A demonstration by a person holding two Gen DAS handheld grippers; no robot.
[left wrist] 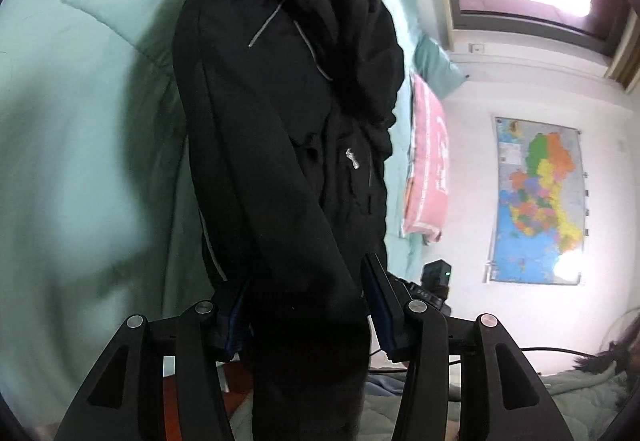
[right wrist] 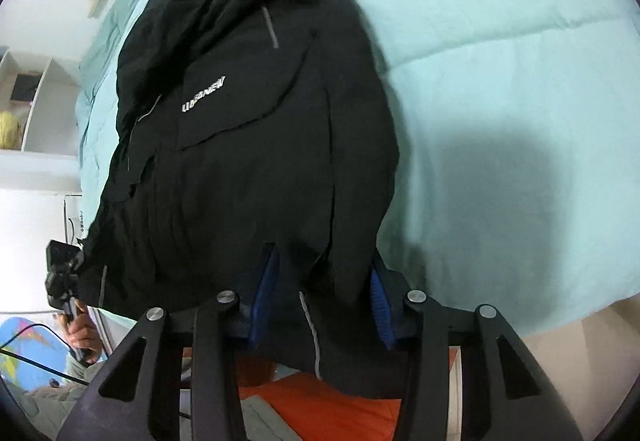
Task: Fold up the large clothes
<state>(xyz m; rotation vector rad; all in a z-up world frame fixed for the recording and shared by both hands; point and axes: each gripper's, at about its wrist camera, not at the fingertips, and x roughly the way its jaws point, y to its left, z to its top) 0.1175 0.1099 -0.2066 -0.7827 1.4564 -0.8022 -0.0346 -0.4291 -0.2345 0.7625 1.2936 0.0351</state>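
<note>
black jacket with grey reflective stripes and white lettering, on a pale mint quilted bed cover. pink folded cloth. multicoloured wall map. black fingers with blue pads.

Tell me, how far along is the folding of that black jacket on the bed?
Early on. Done: the black jacket lies spread on the green bedcover, front and lettering up. In hand: the left gripper has the cuff end of a sleeve between its fingers, and the right gripper has the bottom hem; whether either is clamped tight is unclear. Left: no fold shows yet, so sleeves and body remain.
</note>
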